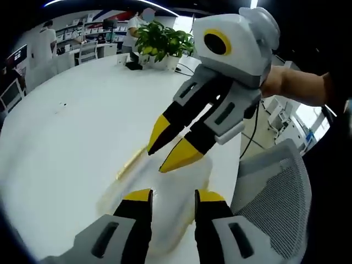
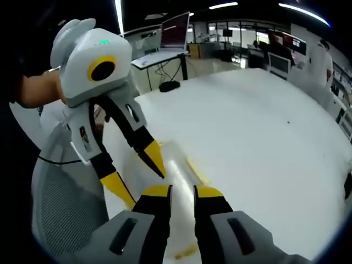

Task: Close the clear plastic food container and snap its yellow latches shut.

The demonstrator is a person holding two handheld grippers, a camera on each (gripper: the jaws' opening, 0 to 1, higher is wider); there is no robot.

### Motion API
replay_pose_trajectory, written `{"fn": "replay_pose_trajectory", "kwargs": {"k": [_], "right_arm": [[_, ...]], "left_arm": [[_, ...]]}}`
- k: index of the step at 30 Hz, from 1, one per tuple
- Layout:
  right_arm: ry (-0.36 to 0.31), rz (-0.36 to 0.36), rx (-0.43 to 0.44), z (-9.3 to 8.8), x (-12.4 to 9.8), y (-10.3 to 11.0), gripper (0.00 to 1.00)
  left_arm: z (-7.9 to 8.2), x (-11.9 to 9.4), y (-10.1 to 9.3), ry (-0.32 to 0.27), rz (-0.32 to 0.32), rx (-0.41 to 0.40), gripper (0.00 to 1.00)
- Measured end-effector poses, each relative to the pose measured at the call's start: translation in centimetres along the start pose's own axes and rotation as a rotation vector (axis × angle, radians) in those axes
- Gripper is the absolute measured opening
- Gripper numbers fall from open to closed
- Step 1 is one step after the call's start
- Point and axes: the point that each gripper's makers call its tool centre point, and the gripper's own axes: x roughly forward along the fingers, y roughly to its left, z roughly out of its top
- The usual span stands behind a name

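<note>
On the white table (image 1: 71,132), right at the edge nearest the mesh chair (image 1: 275,187), you've got the clear plastic food container (image 1: 170,192) sitting between both tongs, which makes sense to me: coming at it from opposite sides lets you press the lid down evenly.

Your left gripper (image 1: 173,199) hangs just over the near end with its jaws a little apart, nothing between them. Your right gripper (image 2: 182,191) has a narrow gap too, also empty; from the left gripper view its tips point down at the far side of the lid.

The box itself is blurry and nearly see-through. One yellow latch (image 1: 131,162) shows along the side, but I can't tell if it's snapped yet.
</note>
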Motion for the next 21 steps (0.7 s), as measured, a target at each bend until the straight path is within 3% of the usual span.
{"fn": "replay_pose_trajectory", "kwargs": {"k": [12,21], "right_arm": [[0.015,0.026,-0.069,0.6,0.7,-0.5,0.20],[0.043,0.099,-0.113,0.9,1.1,-0.9,0.31]], "left_arm": [[-0.7,0.1,-1.4,0.026,-0.030,0.081,0.25],[-1.2,0.0,-2.3,0.029,-0.025,0.164,0.31]]}}
